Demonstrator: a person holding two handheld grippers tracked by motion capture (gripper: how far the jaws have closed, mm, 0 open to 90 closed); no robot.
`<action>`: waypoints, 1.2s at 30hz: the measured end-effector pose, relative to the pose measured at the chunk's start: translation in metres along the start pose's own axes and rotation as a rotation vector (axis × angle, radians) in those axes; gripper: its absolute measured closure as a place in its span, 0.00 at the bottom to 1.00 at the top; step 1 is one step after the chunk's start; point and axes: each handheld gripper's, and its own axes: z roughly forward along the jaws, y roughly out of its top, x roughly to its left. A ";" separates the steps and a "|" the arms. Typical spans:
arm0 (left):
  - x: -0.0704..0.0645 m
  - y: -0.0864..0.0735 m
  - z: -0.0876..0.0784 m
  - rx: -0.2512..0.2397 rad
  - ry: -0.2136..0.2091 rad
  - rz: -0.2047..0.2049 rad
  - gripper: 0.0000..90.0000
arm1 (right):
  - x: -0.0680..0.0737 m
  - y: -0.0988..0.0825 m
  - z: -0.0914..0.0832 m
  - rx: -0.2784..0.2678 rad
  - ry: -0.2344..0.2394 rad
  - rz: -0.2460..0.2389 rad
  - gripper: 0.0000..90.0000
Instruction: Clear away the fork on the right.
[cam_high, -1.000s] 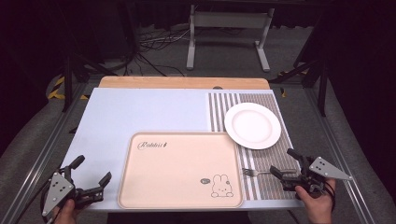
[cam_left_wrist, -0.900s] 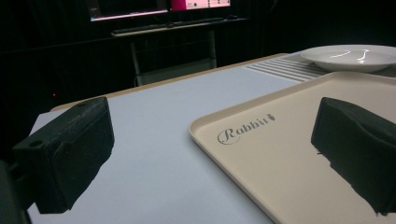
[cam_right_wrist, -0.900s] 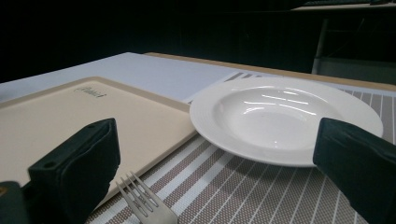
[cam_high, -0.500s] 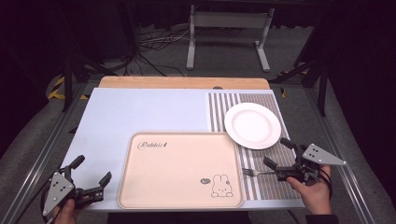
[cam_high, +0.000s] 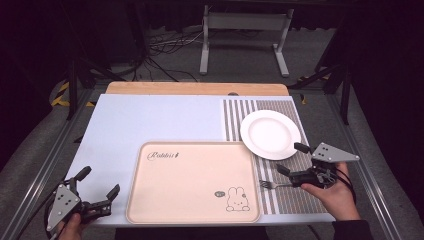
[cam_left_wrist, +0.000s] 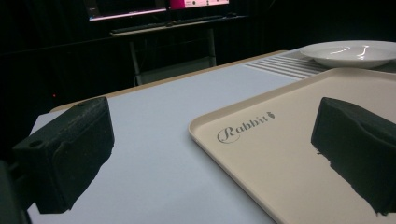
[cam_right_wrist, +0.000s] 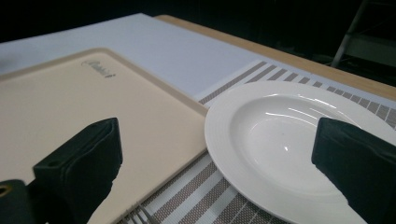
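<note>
Between the right gripper's wide-open jaws lies the rim of a round white ceramic plate, resting on a grey-and-white striped placemat — a small metal fork lies just below those jaws, apparently untouched. Ahead of the left gripper's jaws, likewise spread apart and empty, sits a beige rectangular plastic tray on the bench.

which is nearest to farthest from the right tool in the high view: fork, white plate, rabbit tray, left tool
1. fork, on the striped mat just left of the right tool
2. white plate, just behind it
3. rabbit tray, to its left
4. left tool, at the near left corner
</note>
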 end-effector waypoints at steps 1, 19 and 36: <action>0.000 0.000 0.000 -0.001 0.000 0.002 0.00 | 0.001 0.004 0.002 0.043 0.004 -0.026 0.03; 0.001 0.000 0.000 0.000 -0.001 -0.002 0.00 | 0.002 0.030 0.016 0.376 0.038 -0.215 0.08; 0.000 0.000 -0.001 0.001 0.000 -0.002 0.00 | -0.001 0.038 0.035 0.616 0.098 -0.331 0.08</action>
